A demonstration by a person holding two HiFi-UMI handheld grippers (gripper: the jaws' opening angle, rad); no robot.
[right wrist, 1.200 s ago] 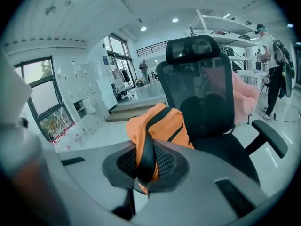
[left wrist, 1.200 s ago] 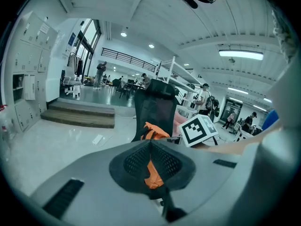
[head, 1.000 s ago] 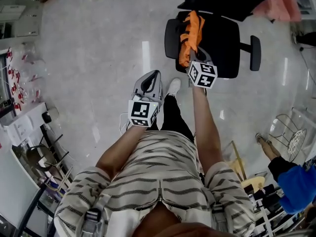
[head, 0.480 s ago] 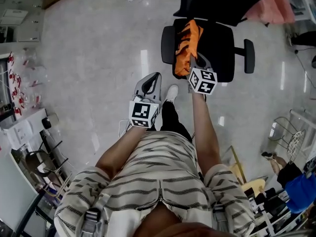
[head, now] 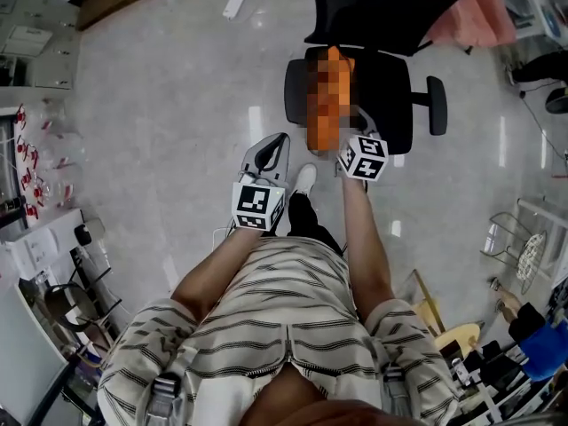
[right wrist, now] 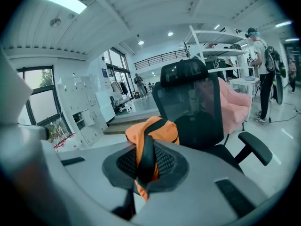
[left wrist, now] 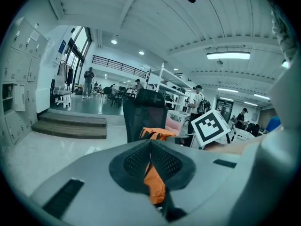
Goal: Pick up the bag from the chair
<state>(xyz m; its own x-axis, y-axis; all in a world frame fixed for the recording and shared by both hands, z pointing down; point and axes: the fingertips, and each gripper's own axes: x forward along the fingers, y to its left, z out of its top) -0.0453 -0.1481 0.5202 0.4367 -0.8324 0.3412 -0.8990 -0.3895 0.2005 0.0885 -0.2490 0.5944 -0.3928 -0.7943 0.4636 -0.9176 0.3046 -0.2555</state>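
The orange bag [head: 327, 96] hangs at the front left of the black office chair [head: 386, 96] and is hidden under a mosaic patch in the head view. My right gripper [head: 353, 127] is shut on the bag's black strap [right wrist: 146, 154]. The orange bag [right wrist: 157, 131] sits just beyond the jaws, in front of the chair's mesh back [right wrist: 193, 102]. My left gripper [head: 273, 149] is held lower left of the chair, apart from the bag. Its jaws are shut with nothing between them [left wrist: 150, 149]. The orange bag [left wrist: 155, 187] shows past them.
A pink seat [right wrist: 235, 102] stands behind the chair. Low steps [left wrist: 70, 124] lie far left. Shelves and racks [head: 35, 238] line the left side and a wire stool [head: 524, 247] is at the right. Several people stand in the background [right wrist: 263, 69]. My white shoe [head: 308, 156] is by the chair.
My right gripper has drawn back toward my body with the strap. The bag has come forward and now hangs past the seat's front edge. The left gripper has hardly moved.
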